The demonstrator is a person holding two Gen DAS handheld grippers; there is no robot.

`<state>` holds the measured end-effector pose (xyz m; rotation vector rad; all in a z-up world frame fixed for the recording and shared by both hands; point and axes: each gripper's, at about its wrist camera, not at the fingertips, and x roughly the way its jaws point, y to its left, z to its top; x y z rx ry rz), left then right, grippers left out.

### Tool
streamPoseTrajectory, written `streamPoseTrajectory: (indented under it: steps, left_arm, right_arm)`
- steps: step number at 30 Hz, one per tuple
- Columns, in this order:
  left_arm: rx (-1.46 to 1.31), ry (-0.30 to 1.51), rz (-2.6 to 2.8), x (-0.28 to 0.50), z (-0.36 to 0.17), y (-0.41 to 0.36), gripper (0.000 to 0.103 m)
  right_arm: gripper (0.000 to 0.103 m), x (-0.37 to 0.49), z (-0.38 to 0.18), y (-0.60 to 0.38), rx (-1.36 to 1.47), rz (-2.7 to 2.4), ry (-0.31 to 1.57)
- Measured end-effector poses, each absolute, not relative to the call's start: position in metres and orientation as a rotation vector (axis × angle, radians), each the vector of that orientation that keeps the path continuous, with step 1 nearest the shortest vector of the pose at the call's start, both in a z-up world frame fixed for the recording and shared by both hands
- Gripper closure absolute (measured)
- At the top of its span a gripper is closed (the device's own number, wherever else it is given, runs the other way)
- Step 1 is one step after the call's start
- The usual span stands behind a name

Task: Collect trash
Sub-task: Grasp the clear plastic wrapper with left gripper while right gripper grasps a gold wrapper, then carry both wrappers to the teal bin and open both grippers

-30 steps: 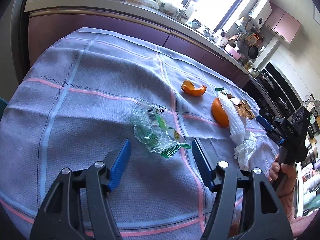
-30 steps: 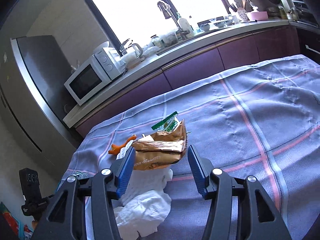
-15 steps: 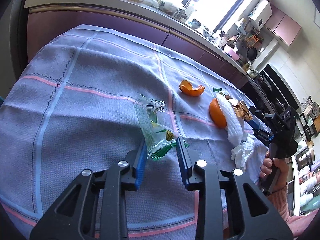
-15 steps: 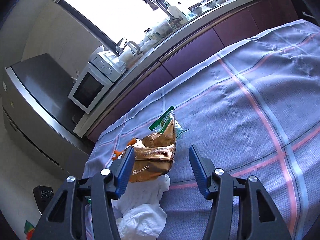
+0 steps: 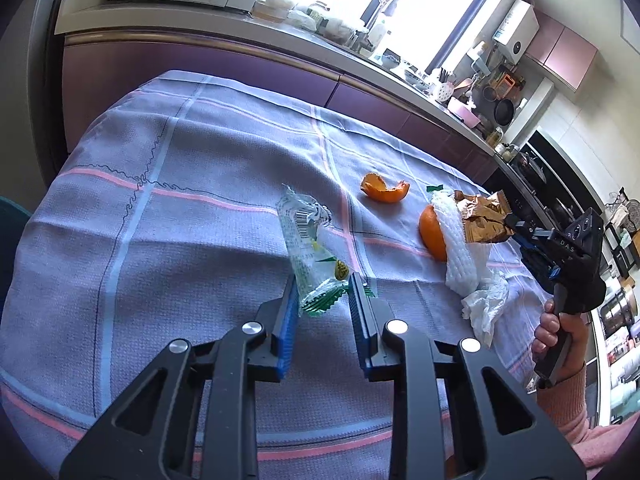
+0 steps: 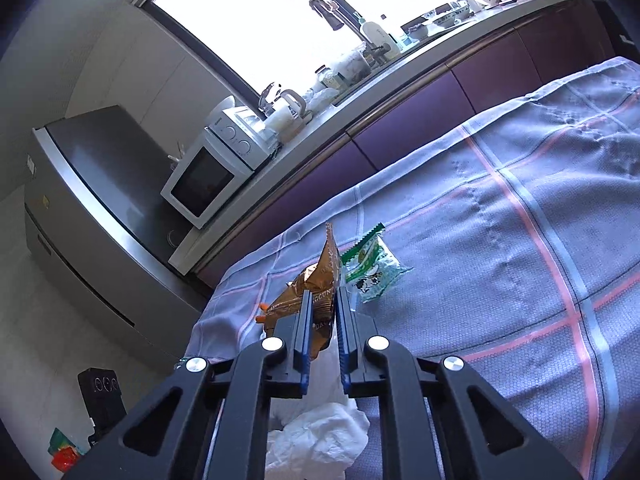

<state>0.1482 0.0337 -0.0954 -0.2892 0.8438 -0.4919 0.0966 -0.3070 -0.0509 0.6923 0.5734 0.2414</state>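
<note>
Jaws of the left gripper (image 5: 323, 294) are closing, the near end of a clear green-printed wrapper (image 5: 310, 248) pinched between them; the rest of it lies on the cloth ahead. Jaws of the right gripper (image 6: 323, 308) are closing too, clamped on a crumpled brown foil packet (image 6: 316, 292) that stands lifted above a white paper towel (image 6: 316, 440). Beyond the left jaws and to their right lie an orange peel (image 5: 384, 190) and an orange (image 5: 432, 232). A grey-lilac checked cloth (image 5: 180, 240) covers the tabletop. Behind it run purple cabinets (image 6: 400, 136), a worktop with a white microwave (image 6: 204, 176), and a bright window (image 6: 280, 12).
</note>
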Motion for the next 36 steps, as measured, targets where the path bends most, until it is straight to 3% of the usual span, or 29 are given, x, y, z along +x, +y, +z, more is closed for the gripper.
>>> streamPoseTrajectory:
  steps: [18,36]
  left_arm:
    - [-0.246,0.765,-0.454,0.126,-0.077,0.062,0.078]
    - [-0.233,0.703,-0.364,0.096,-0.058,0.113,0.078]
  right_arm:
    - [0.097,0.09,-0.006,-0.27,0.626,0.366,0.491]
    - [0.097,0.127,-0.006,-0.162,0.577,0.632,0.592]
